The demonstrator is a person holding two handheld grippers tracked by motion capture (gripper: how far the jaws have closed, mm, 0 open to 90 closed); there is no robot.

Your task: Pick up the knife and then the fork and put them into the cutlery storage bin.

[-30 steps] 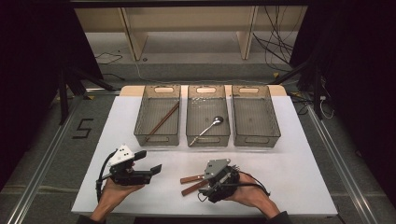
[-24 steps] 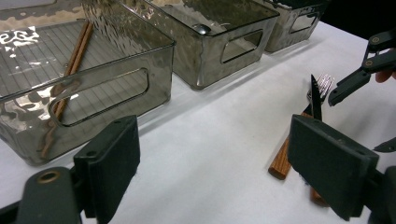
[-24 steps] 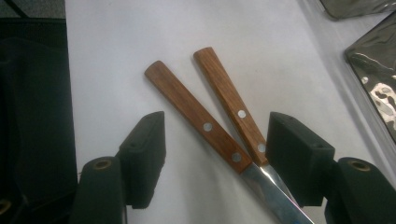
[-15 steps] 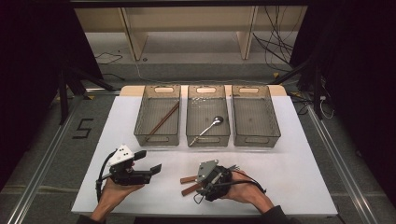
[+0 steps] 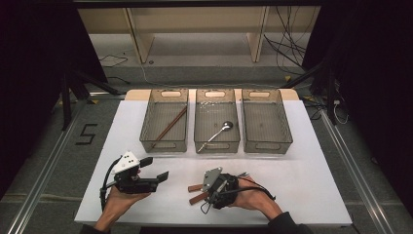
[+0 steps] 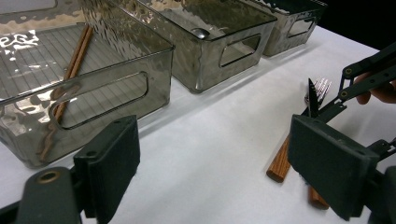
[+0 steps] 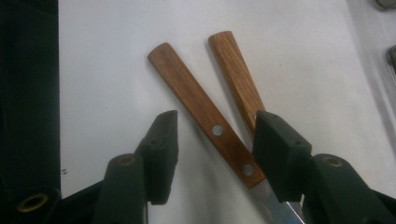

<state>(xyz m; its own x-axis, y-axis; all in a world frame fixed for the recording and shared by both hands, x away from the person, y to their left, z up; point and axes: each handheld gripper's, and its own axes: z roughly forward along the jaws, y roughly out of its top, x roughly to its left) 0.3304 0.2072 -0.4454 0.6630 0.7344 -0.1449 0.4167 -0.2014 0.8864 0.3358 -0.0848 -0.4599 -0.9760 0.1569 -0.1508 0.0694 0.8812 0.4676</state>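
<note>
On floor left of table, a "5" (image 5: 86,134); both hand-held grippers spread.

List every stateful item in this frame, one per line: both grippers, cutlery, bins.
Left gripper: open, holds nothing.
Right gripper: open, jaws astride the riveted wooden-handled knife, which lies flat on the table.
Wooden-handled fork: flat beside the knife.
Left clear plastic bin: holds brown wooden chopsticks.
Middle clear bin: holds a metal spoon.
Right clear bin: empty.
</note>
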